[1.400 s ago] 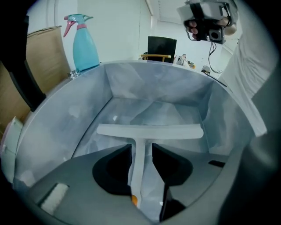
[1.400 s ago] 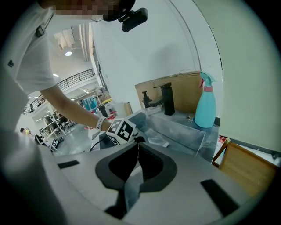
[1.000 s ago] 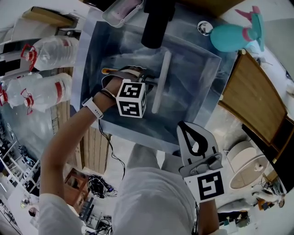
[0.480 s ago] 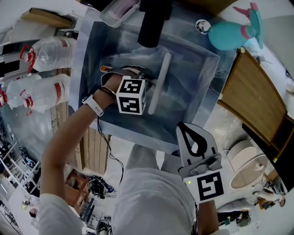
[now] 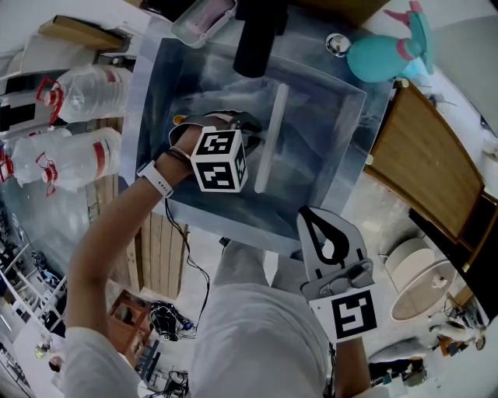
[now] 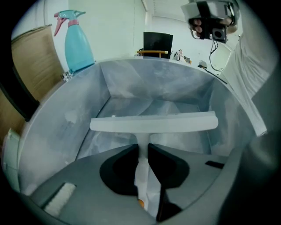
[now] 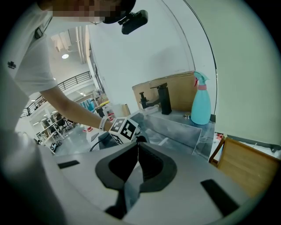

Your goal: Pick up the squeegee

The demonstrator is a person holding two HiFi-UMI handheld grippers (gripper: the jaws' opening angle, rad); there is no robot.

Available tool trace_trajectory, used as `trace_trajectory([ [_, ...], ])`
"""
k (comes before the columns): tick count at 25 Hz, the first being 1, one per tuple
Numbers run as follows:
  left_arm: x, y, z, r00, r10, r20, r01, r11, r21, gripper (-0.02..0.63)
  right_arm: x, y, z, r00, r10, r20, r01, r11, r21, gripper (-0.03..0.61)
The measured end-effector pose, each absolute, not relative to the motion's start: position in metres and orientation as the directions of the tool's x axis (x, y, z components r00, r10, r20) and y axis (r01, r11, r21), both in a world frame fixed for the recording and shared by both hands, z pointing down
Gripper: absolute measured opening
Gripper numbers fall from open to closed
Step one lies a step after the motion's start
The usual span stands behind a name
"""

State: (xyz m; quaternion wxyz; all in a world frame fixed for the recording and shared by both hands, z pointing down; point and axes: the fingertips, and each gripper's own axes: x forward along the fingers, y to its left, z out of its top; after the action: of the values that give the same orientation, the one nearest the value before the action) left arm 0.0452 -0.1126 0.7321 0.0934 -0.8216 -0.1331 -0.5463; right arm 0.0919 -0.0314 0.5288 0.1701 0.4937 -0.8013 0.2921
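Observation:
The squeegee (image 5: 270, 138) is pale, with a long blade, and sits inside the steel sink (image 5: 156, 109). In the left gripper view its blade (image 6: 153, 123) runs crosswise just beyond the jaws. My left gripper (image 6: 143, 148) has just been closing and is now shut on the squeegee's narrow handle, pads pressing both sides. In the head view the left gripper (image 5: 250, 140) reaches down into the basin under its marker cube. My right gripper (image 5: 310, 214) hovers outside the sink's near rim; in its own view the right gripper (image 7: 138, 145) is shut, with nothing between the jaws.
A black faucet (image 5: 257, 35) rises at the sink's far side. A teal spray bottle (image 5: 381, 56) stands at the far right corner, with a wooden board (image 5: 428, 163) to the right. Water bottles (image 5: 78, 89) lie left of the sink, and a clear container (image 5: 204, 17) rests on the back rim.
The left hand and its marker cube have shifted very slightly left in the head view. The squeegee blade and the right gripper stay where they were.

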Motion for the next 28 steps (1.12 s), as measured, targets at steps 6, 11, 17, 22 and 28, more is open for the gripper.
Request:
trace_trajectory([
  [6, 0.057, -0.103, 0.688, 0.456, 0.112, 0.883, 0.313, -0.949, -0.041, 0.069, 0.092, -0.030, 0.508, -0.436, -0.724, 0.535, -0.900, 0.340, -0.274, 0.006],
  [11, 0.064, -0.093, 0.637, 0.556, 0.093, 0.826, 0.260, -0.963, -0.067, 0.069, 0.097, -0.028, 0.480, -0.417, -0.764, 0.493, -0.909, 0.349, -0.228, 0.006],
  [17, 0.064, -0.080, 0.573, 0.651, 0.038, 0.758, 0.137, -0.988, -0.068, 0.067, 0.105, -0.023, 0.446, -0.383, -0.804, 0.455, -0.923, 0.348, -0.163, 0.006],
  [22, 0.051, -0.061, 0.522, 0.716, -0.042, 0.696, 0.005, -0.998, -0.064, 0.067, 0.097, -0.017, 0.424, -0.379, -0.823, 0.424, -0.924, 0.362, -0.122, 0.006],
  [28, 0.026, -0.040, 0.455, 0.764, -0.163, 0.624, -0.174, -0.984, -0.044, 0.067, 0.085, -0.008, 0.403, -0.370, -0.844, 0.388, -0.928, 0.355, -0.114, 0.006],
])
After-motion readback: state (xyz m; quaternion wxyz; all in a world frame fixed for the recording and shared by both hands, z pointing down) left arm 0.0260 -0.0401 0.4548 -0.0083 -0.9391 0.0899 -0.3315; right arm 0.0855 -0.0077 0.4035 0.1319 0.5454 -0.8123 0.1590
